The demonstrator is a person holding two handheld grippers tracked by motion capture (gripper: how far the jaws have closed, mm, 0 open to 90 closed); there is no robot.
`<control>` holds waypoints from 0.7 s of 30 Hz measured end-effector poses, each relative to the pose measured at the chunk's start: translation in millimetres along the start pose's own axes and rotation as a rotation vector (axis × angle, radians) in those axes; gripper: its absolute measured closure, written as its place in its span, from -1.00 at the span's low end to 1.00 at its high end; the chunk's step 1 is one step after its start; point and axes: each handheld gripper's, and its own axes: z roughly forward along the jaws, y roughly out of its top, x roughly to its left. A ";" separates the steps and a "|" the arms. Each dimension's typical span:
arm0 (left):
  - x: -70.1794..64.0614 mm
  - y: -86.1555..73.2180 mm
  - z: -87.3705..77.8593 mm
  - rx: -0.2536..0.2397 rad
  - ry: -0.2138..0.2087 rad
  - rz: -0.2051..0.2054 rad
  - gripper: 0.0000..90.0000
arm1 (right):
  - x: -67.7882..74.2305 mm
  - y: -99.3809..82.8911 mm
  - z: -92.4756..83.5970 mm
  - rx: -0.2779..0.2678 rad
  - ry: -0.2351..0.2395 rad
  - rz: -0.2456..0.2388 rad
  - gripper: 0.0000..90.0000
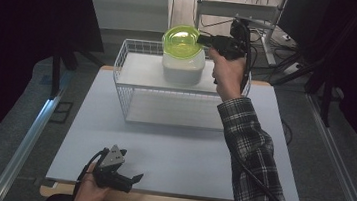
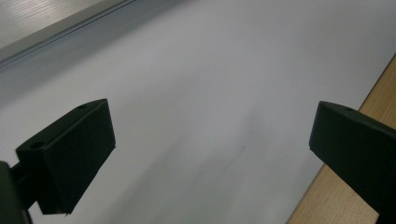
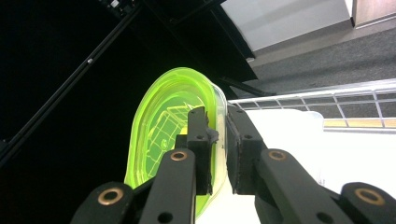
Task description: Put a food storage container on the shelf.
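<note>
A white tub (image 1: 182,68) stands in a white wire basket (image 1: 124,57) at the back of the table. A translucent green lid (image 1: 180,40) lies on top of the tub, slightly tilted. My right gripper (image 1: 204,39) reaches in from the right and is shut on the lid's right edge. In the right gripper view the two jaws of my right gripper (image 3: 219,126) pinch the rim of the green lid (image 3: 159,121) from both sides. My left gripper (image 1: 134,180) rests near the table's front edge. Its jaws (image 2: 205,154) stand wide open over bare mat.
A pale mat (image 1: 170,155) covers the table, with a wooden edge (image 2: 341,200) along the front. The basket's wire wall (image 3: 327,100) runs behind the tub. Dark frames, cables and a metal rail (image 1: 26,145) surround the table.
</note>
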 end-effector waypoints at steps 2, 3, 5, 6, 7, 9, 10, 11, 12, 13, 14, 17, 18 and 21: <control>-0.4 0.0 0.3 0.002 -0.001 0.001 -1.00 | 0.7 -0.9 0.9 -0.008 -0.021 -0.021 0.75; -0.5 0.0 0.4 0.003 -0.001 0.002 -1.00 | 1.5 -1.3 1.5 -0.012 -0.035 -0.028 0.72; -0.6 0.1 0.6 0.005 -0.003 0.004 -1.00 | 1.6 -1.5 3.0 -0.014 -0.054 -0.042 0.65; -0.7 0.1 0.8 0.005 -0.003 0.005 -1.00 | 0.9 -1.5 3.8 -0.014 -0.060 -0.046 0.63; -0.7 0.1 1.0 0.006 -0.003 0.005 -1.00 | 0.2 -1.2 4.4 -0.014 -0.059 -0.042 0.64; -0.9 0.1 1.2 0.007 -0.004 0.006 -1.00 | -2.0 -0.2 5.9 -0.013 -0.052 -0.033 0.63; -0.9 0.1 1.3 0.008 -0.005 0.007 -1.00 | -2.9 0.4 6.6 -0.012 -0.050 -0.028 0.63; -1.0 0.1 1.4 0.008 -0.005 0.007 -1.00 | -3.8 1.0 7.3 -0.010 -0.045 -0.024 0.63; -1.0 0.1 1.5 0.009 -0.005 0.007 -1.00 | -4.6 1.4 7.9 -0.009 -0.044 -0.024 0.62; -1.1 0.1 1.5 0.009 -0.006 0.008 -1.00 | -4.9 1.8 8.7 -0.010 -0.044 -0.021 0.62; -1.1 0.1 1.5 0.009 -0.006 0.008 -1.00 | -4.9 2.1 9.2 -0.013 -0.048 -0.021 0.58; -1.2 0.1 1.5 0.009 -0.006 0.008 -1.00 | -3.3 2.4 11.1 -0.012 -0.099 -0.074 0.51; -1.1 0.1 1.5 0.009 -0.007 0.008 -1.00 | -4.0 2.4 11.4 -0.011 -0.092 -0.071 0.49; -1.3 0.1 1.6 0.010 -0.008 0.008 -1.00 | -5.5 2.4 12.1 -0.014 -0.087 -0.070 0.39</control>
